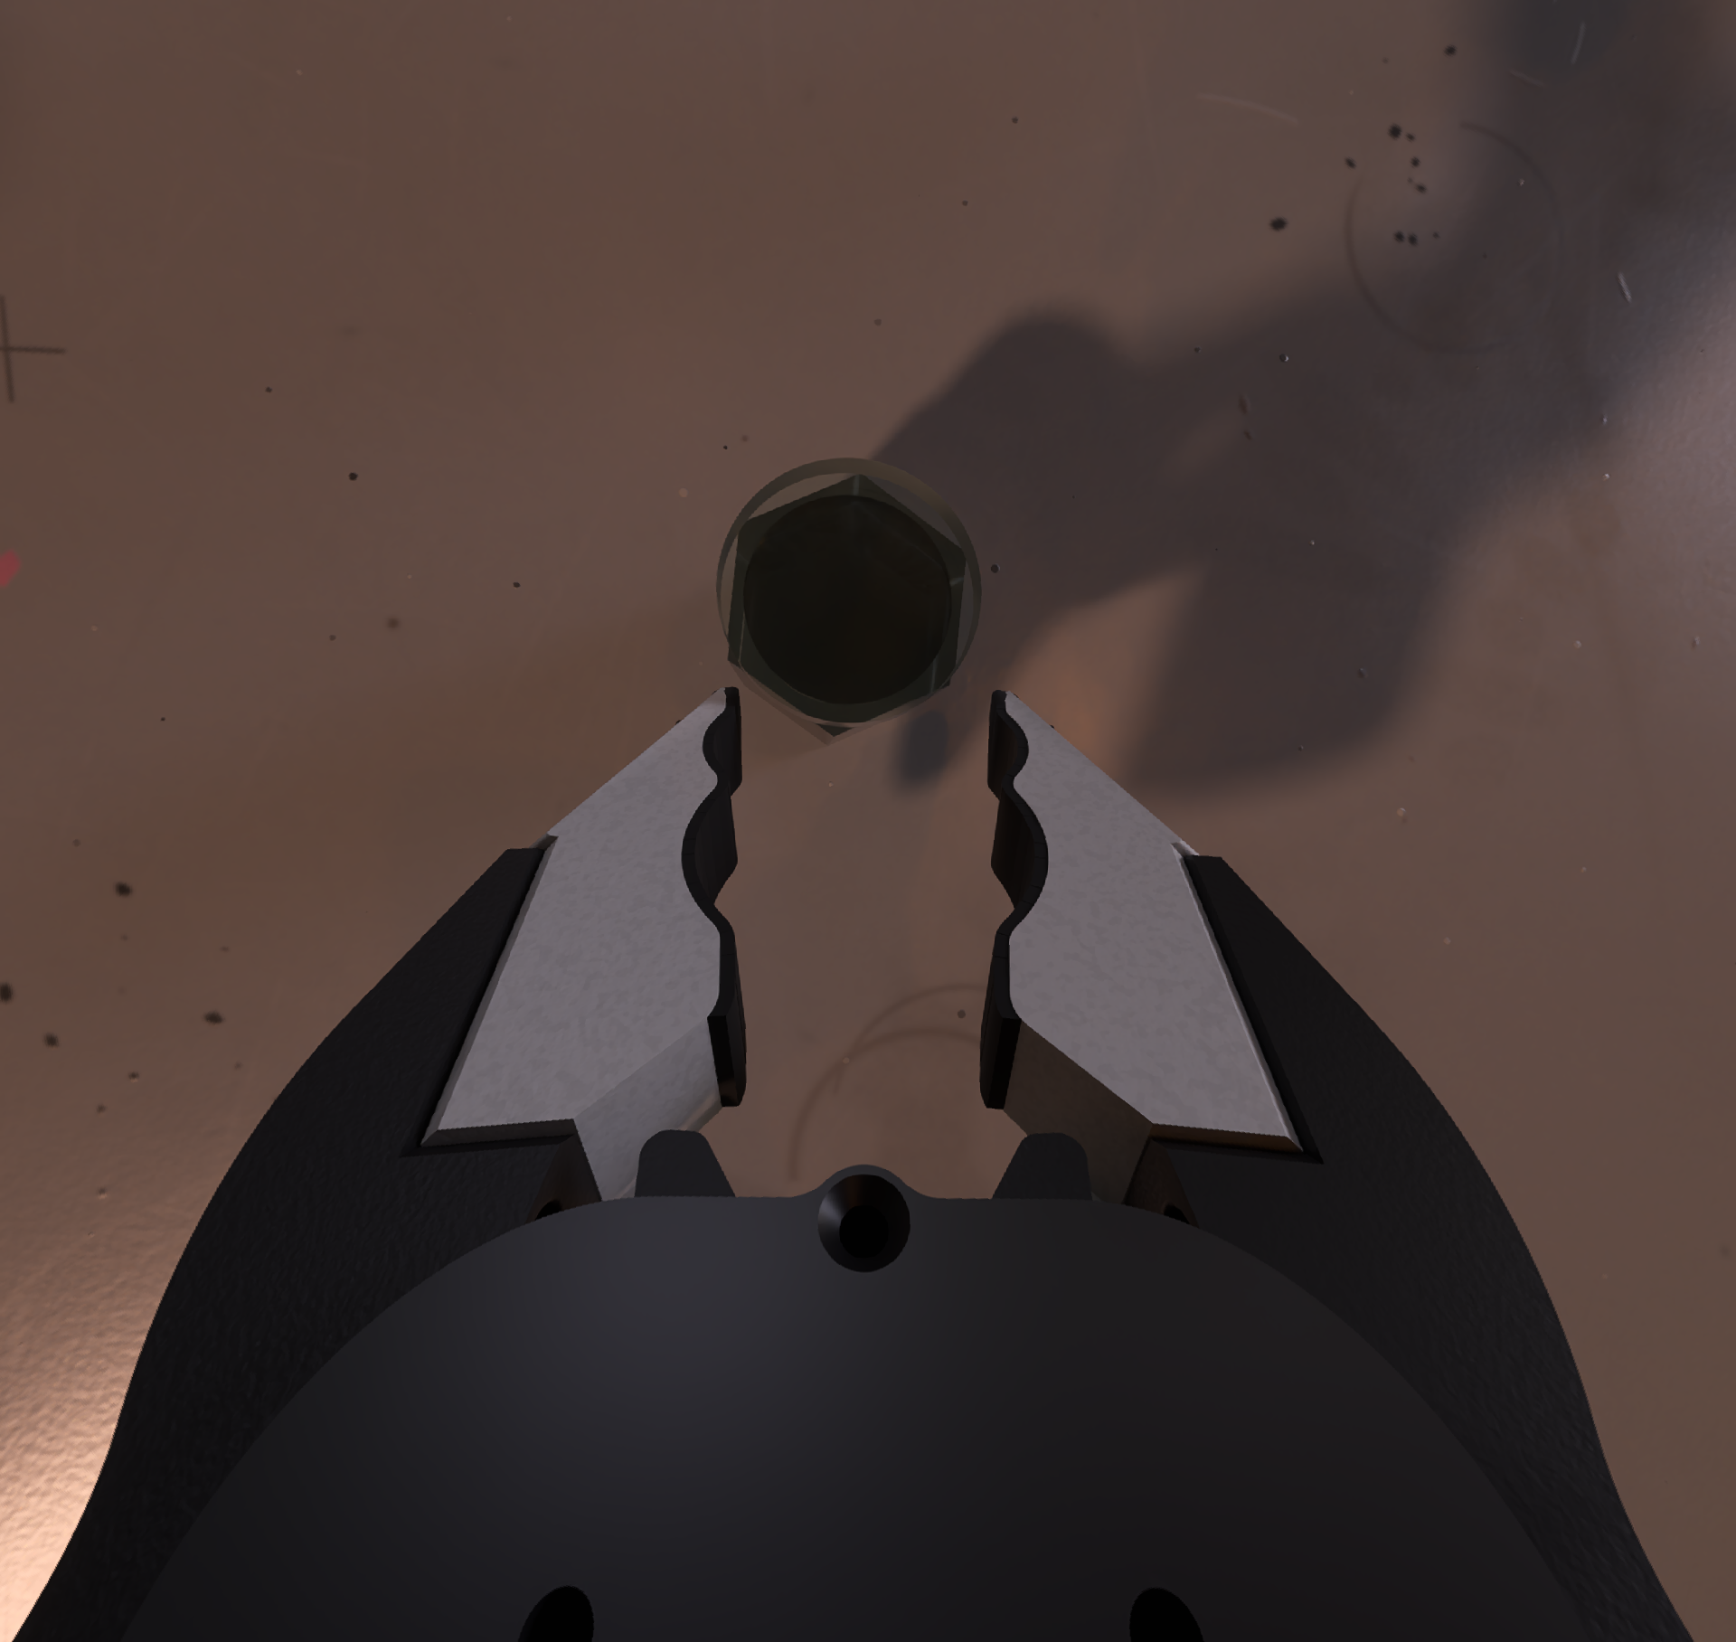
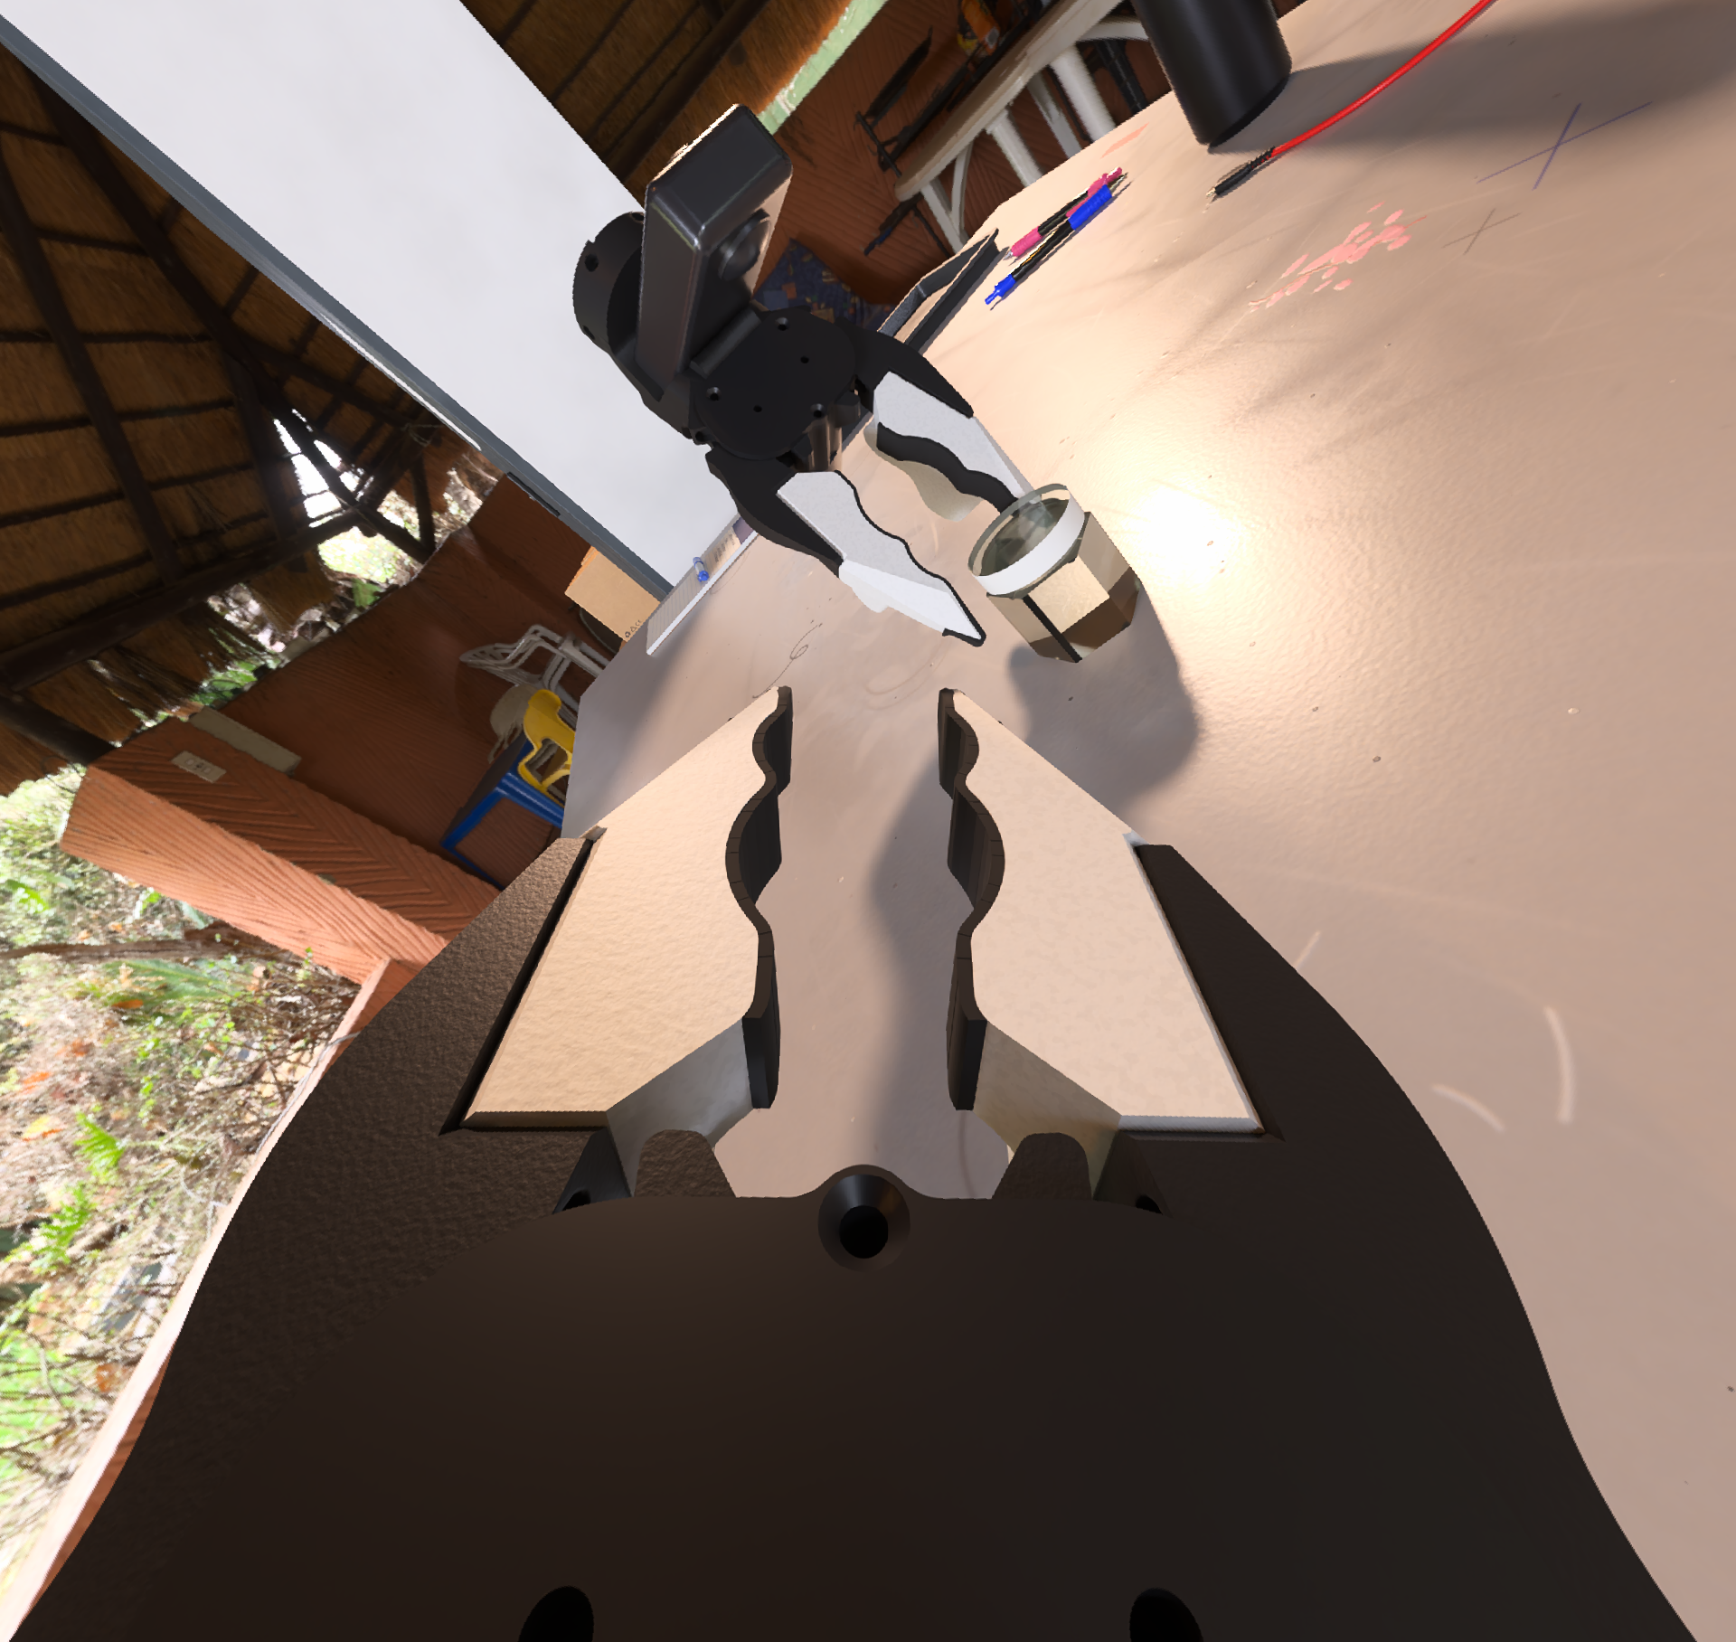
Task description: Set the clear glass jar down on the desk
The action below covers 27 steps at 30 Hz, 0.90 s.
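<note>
The clear glass jar (image 1: 845, 592) stands upright on the brown desk (image 1: 376, 282). From above it shows a round rim over a six-sided body. My left gripper (image 1: 864, 704) is open and empty, pointing down, with its fingertips just short of the jar and apart from it. In the right wrist view the jar (image 2: 1080, 601) stands on the desk (image 2: 1409, 704) with the left gripper (image 2: 991, 565) above it, its fingers spread either side of the rim. My right gripper (image 2: 864, 700) is open and empty, low over the desk, short of the jar.
A black cylinder (image 2: 1193, 19) stands at the far end of the desk with a red cable (image 2: 1409, 66) beside it. Several pens (image 2: 1061, 225) lie near the desk's far edge. A white board (image 2: 329, 141) stands along the left side, with a white ruler-like strip (image 2: 695, 596) below it.
</note>
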Available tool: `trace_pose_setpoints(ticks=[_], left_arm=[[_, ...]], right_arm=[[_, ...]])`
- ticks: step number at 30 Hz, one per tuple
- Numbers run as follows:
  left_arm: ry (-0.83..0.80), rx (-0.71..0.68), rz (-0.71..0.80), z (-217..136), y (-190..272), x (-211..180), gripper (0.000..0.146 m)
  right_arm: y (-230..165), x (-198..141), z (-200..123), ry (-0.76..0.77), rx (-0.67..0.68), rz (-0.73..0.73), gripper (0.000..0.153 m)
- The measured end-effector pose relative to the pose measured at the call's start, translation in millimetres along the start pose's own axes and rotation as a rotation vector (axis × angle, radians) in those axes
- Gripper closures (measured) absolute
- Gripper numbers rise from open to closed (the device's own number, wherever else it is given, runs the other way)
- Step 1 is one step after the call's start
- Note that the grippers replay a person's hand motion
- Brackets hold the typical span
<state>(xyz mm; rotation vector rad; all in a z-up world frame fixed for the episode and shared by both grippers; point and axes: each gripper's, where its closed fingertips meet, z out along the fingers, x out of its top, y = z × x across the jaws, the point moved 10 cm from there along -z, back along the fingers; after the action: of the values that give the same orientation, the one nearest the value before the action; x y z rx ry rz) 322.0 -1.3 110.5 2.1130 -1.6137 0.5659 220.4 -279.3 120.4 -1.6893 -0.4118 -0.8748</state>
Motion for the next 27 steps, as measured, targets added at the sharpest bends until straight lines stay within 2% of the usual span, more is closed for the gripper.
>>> trace_pose_setpoints(ticks=[27], left_arm=[[-0.024,-0.033,-0.049,-9.1,-0.7,-5.8,0.097]], right_arm=[[0.2,-2.8,2.2,-0.036,0.034,0.030,0.121]])
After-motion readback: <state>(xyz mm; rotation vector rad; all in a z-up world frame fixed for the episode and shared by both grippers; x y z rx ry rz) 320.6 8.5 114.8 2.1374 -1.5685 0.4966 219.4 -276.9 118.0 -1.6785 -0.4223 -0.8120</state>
